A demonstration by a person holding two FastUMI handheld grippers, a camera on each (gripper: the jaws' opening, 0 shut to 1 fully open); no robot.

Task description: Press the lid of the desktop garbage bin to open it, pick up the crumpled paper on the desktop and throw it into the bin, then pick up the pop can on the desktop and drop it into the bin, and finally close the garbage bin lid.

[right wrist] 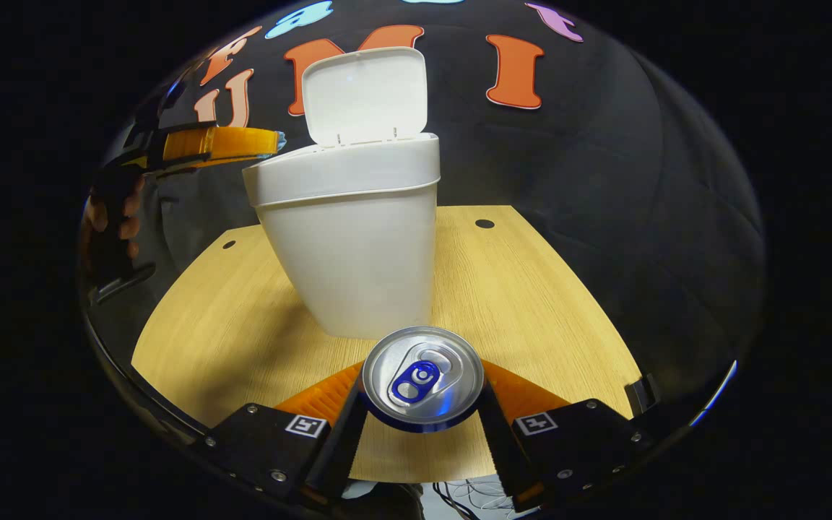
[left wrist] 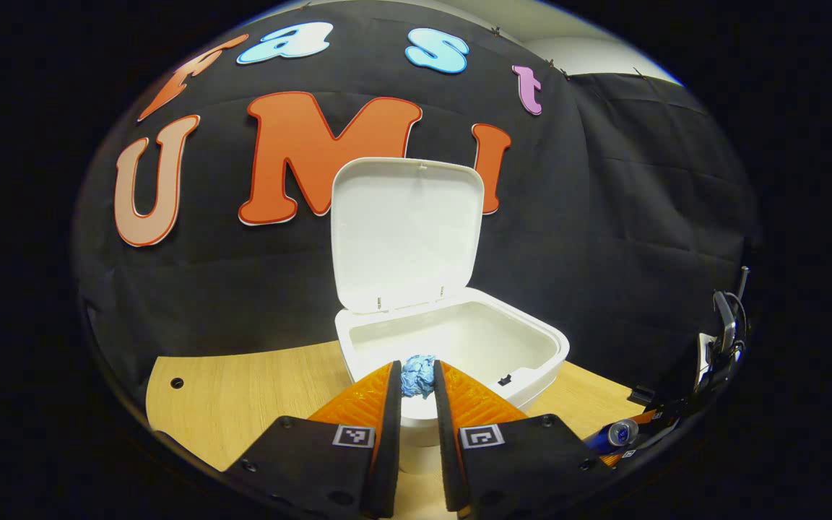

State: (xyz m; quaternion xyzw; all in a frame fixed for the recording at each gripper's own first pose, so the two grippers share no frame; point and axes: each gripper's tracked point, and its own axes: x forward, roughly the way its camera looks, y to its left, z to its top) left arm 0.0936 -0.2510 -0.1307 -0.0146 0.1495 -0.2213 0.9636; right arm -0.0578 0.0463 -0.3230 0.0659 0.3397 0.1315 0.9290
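Observation:
The white desktop bin (left wrist: 452, 347) stands on the wooden desk with its lid (left wrist: 405, 231) swung up and back. My left gripper (left wrist: 416, 379) hovers over the bin's near rim, shut on the blue crumpled paper (left wrist: 417, 375) held between its tips. In the right gripper view the bin (right wrist: 351, 245) stands straight ahead, lid (right wrist: 365, 94) upright. My right gripper (right wrist: 423, 390) is shut on the pop can (right wrist: 423, 379), whose silver top with a blue tab faces the camera. The left gripper (right wrist: 271, 143) shows at upper left beside the bin's rim, held by a hand (right wrist: 109, 217).
The wooden desk (right wrist: 531, 303) has small round holes near its back corners. The other gripper with the pop can (left wrist: 622, 432) lies low at the right of the left gripper view. A stand with cables (left wrist: 725, 339) sits at the far right edge.

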